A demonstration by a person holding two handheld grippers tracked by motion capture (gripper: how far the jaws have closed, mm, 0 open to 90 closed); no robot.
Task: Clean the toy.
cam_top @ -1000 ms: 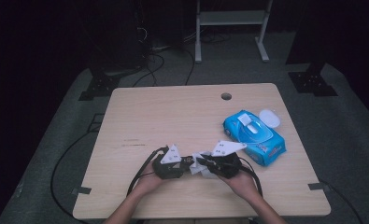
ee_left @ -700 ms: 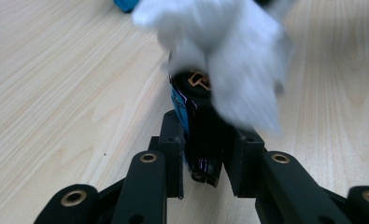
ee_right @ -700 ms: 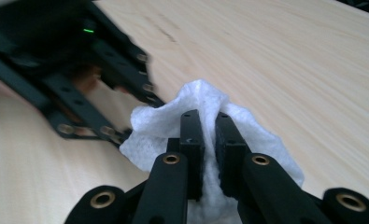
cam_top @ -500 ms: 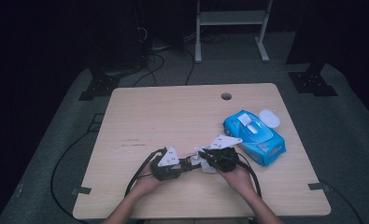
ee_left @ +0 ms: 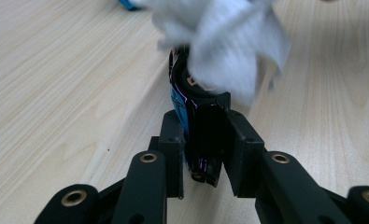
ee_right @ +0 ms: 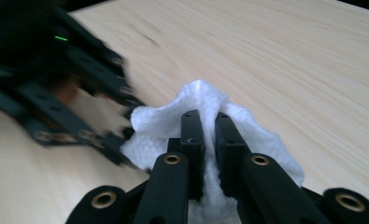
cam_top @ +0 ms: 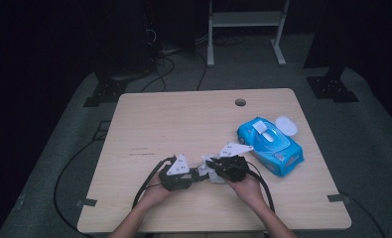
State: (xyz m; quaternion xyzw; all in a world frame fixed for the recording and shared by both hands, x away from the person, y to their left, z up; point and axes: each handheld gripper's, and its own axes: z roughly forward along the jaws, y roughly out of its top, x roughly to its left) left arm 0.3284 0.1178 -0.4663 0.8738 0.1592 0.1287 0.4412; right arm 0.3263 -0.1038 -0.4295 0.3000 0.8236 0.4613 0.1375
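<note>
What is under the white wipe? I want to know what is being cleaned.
Under the white wipe a small dark object with a blue side sits clamped in the left gripper. Its top end is covered, so I cannot identify it.

Blue wet-wipes pack on wooden table, right side; round white lid beside it.

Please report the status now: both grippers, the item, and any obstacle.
Left hand-held gripper shut on a small dark object. Right hand-held gripper shut on a white wipe, wipe against the object. Blue wipes pack off to the side, nothing blocking.
</note>
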